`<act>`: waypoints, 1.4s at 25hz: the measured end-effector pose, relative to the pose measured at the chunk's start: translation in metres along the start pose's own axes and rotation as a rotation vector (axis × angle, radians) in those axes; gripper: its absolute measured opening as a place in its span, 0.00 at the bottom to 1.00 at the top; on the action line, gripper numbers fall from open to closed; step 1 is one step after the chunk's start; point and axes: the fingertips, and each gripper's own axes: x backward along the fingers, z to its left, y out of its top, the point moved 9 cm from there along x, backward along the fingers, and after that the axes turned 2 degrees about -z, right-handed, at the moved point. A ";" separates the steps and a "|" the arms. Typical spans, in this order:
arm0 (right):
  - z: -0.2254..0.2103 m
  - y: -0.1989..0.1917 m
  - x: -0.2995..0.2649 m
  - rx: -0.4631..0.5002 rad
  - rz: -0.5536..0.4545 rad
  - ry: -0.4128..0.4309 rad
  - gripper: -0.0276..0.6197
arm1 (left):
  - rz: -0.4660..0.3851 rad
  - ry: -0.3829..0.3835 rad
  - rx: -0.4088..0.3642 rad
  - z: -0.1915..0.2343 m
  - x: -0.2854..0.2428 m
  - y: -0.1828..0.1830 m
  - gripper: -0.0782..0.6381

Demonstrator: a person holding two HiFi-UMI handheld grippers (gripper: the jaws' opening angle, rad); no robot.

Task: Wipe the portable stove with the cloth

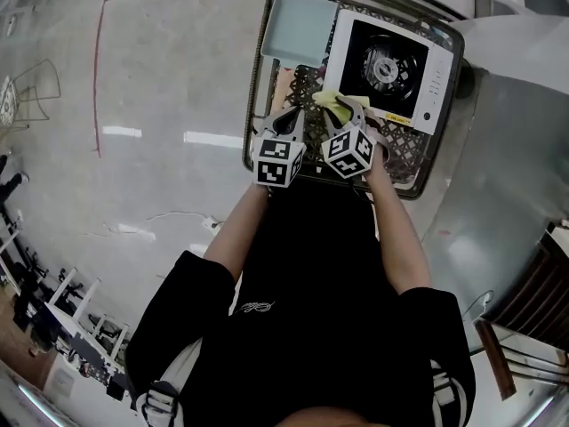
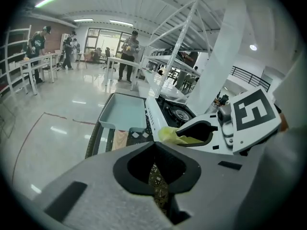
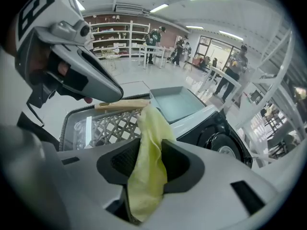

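The portable stove [image 1: 384,68], white with a black top and a round burner, lies in a dark wire basket [image 1: 252,105]; it also shows in both gripper views [image 2: 175,113] [image 3: 216,138]. A yellow cloth [image 1: 331,100] [image 3: 148,162] lies loosely between the jaws of my right gripper [image 1: 348,107] [image 3: 146,195], which stand apart just short of the stove's near edge. In the left gripper view the cloth [image 2: 169,134] pokes out of that gripper's tip. Beside it, my left gripper [image 1: 289,118] [image 2: 158,186] is shut on nothing and hovers over the basket's mesh.
A light blue tray [image 1: 298,25] [image 2: 123,111] sits in the basket left of the stove, with a wooden piece [image 3: 122,104] by the mesh. A grey metal surface [image 1: 516,149] lies to the right. People [image 2: 128,54] stand by tables and white racks far off on the glossy floor.
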 end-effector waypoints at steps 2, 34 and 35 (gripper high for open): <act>0.000 -0.001 0.001 0.020 -0.008 0.008 0.27 | 0.006 0.009 0.000 -0.003 -0.002 -0.002 0.13; -0.008 -0.028 0.014 0.014 -0.038 -0.002 0.30 | 0.054 0.010 -0.017 -0.023 -0.031 -0.004 0.13; -0.008 -0.030 0.015 0.013 -0.038 -0.003 0.30 | 0.056 0.008 -0.020 -0.024 -0.032 -0.003 0.13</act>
